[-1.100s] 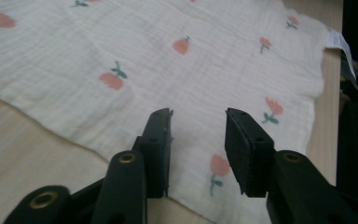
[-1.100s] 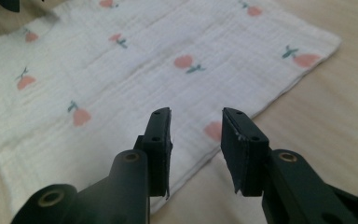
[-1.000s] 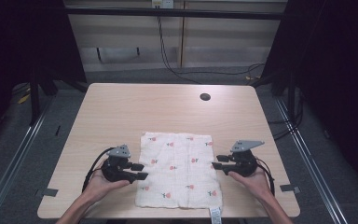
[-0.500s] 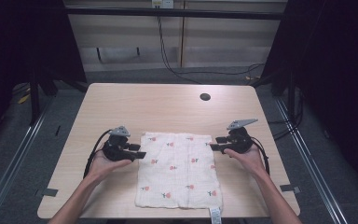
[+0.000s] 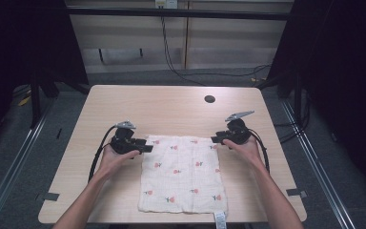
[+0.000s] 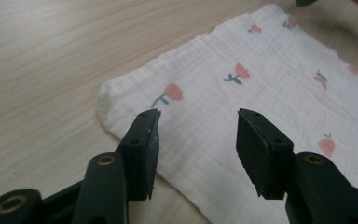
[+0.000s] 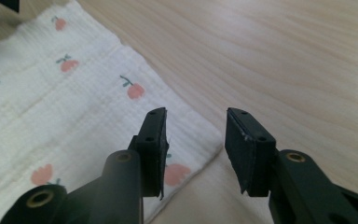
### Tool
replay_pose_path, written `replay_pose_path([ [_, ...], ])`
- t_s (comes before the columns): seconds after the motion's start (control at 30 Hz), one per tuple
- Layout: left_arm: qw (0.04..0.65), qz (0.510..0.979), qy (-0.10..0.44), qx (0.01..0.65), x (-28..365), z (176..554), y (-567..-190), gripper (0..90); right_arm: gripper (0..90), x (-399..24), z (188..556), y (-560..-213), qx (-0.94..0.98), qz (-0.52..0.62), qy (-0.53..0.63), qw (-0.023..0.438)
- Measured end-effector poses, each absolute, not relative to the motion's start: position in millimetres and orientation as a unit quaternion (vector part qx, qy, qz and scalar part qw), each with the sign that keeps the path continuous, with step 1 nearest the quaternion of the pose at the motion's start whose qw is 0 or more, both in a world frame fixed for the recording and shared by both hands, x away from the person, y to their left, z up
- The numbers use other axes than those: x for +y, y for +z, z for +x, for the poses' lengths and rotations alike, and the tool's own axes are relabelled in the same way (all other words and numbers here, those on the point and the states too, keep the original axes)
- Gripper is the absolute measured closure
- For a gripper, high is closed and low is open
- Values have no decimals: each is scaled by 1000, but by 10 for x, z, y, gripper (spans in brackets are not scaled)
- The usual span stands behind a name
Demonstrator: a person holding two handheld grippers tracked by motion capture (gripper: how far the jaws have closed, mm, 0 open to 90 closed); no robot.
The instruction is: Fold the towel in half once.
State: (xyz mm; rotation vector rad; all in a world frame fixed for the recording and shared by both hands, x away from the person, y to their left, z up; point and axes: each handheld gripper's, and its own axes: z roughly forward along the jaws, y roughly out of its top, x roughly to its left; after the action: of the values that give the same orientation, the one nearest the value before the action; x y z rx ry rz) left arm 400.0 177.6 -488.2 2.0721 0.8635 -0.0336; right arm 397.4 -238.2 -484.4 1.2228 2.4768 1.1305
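Two claws are hovering at the far corners of a white cloth point(image 5: 183, 174) printed with small pink flowers, which is lying flat on the near half of the wooden counter point(image 5: 162, 107). The left claw point(image 5: 145, 147) is standing apart over the cloth's far left corner, its jaws having just been opening with nothing pinched between them. The right claw point(image 5: 216, 139) is sitting at the far right corner, its jaws having just been closing but not yet pressing on the cloth's edge below them.
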Motion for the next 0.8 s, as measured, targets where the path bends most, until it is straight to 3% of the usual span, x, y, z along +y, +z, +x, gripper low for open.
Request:
replay_pose_path([
  [0.33,421,833,24,358,1821,4116,-4955,518,620,-2349,4052,-5023,823,426,366,86],
  [0.5,427,820,35,381,1941,4215,-4964,523,824,-2322,4023,-5034,825,422,363,96],
  [0.8,422,822,41,379,1948,4305,-5022,565,856,-2334,4035,-5026,827,423,360,84],
])
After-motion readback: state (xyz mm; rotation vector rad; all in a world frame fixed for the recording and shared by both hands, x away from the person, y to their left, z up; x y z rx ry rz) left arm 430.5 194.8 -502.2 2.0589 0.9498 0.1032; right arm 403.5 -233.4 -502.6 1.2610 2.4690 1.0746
